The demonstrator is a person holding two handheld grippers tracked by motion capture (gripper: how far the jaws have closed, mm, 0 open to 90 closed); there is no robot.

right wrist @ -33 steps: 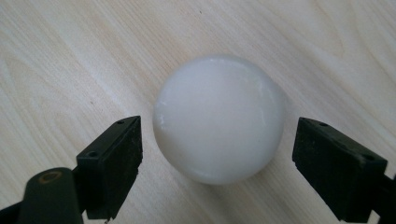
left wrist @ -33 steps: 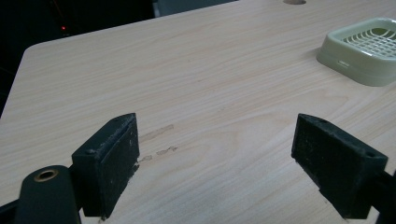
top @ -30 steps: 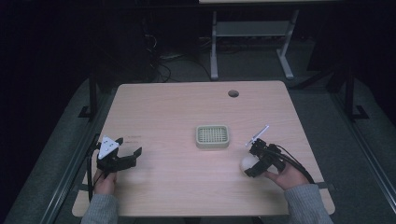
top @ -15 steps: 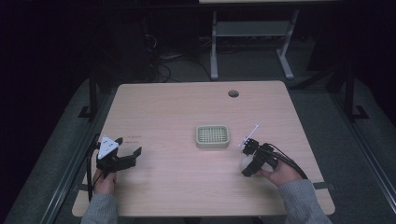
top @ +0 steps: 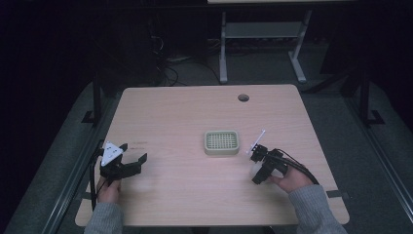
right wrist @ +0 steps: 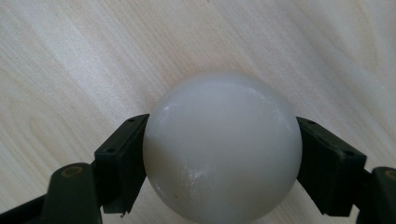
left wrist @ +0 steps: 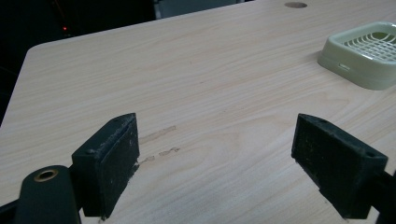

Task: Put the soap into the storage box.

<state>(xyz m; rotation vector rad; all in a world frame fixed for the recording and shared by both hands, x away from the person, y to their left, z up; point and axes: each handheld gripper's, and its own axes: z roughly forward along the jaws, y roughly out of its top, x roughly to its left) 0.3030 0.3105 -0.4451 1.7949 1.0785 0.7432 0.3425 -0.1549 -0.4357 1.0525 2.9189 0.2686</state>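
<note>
The right gripper [right wrist: 219, 158] pinched the white ball [right wrist: 222, 147] across its widest part, just right of the tray [top: 221, 142], likely for a secure lift. The left gripper [left wrist: 229, 163], well left of the tray, waited with jaws spread.

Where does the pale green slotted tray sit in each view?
High view: tray at table centre, between both claws.
Left gripper view: tray at the upper right edge.
Right gripper view: not in it; white ball between the jaws.
Shared landmark: the wooden tabletop.
</note>
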